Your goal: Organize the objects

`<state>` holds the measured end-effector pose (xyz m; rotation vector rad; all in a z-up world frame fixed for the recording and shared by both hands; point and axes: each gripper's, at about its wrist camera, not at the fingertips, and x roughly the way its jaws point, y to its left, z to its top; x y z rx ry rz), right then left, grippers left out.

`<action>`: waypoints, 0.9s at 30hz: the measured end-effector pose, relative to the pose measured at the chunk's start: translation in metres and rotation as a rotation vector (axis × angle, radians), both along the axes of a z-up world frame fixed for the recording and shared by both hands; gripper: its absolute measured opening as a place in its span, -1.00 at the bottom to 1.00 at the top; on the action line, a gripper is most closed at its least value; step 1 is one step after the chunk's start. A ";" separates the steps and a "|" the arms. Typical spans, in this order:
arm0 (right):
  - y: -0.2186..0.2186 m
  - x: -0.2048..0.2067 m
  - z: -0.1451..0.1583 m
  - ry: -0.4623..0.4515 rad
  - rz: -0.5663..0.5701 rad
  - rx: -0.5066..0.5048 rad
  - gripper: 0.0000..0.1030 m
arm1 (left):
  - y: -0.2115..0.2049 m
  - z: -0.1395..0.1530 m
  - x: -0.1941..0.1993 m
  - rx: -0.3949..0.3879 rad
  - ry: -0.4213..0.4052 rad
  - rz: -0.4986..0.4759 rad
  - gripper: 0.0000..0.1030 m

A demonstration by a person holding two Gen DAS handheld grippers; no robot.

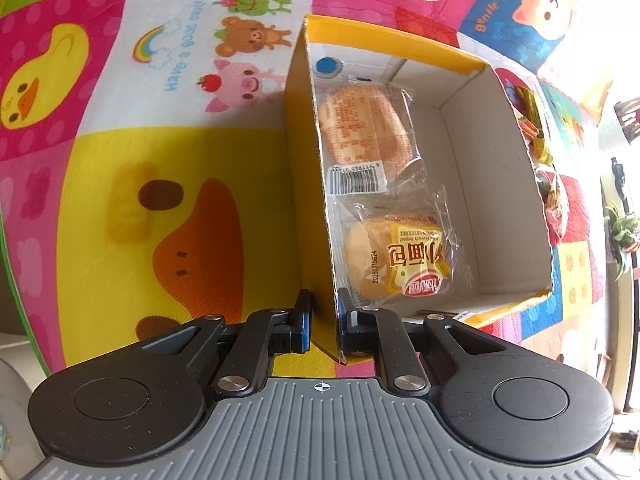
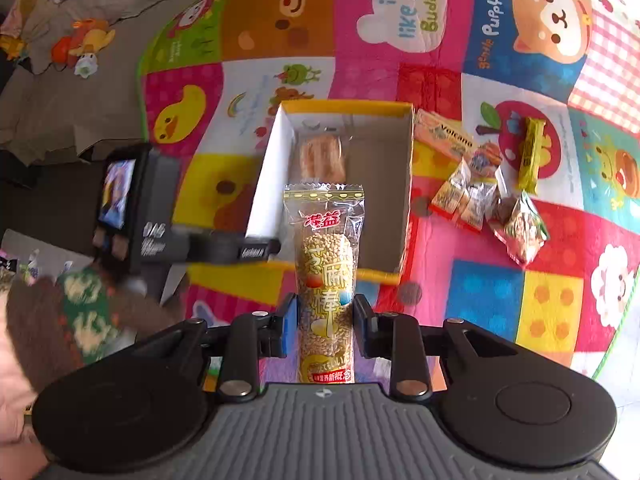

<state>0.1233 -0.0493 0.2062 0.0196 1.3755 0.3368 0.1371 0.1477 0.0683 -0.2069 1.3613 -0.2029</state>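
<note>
A yellow cardboard box (image 1: 400, 36) lies open on the play mat. It holds two wrapped bread buns, one far (image 1: 368, 128) and one near (image 1: 396, 260). My left gripper (image 1: 325, 320) straddles the box's left wall at the near corner and is shut on it. The right wrist view shows the same box (image 2: 384, 184) with a bun (image 2: 322, 156) inside, and the left gripper (image 2: 274, 247) at its near left corner. My right gripper (image 2: 325, 320) is shut on a clear-wrapped grain stick packet (image 2: 325, 264), held above the box's near edge.
Loose snack packets (image 2: 480, 196), a yellow bar (image 2: 530, 156) and an orange packet (image 2: 444, 136) lie on the mat (image 2: 488, 300) right of the box. A person's patterned sleeve (image 2: 80, 312) is at lower left. Grey bedding with toys (image 2: 80, 44) lies beyond the mat.
</note>
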 end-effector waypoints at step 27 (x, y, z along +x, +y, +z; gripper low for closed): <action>-0.122 0.053 -0.096 0.151 -0.233 -0.140 -0.18 | -0.011 -0.008 0.012 0.082 0.081 0.102 -0.76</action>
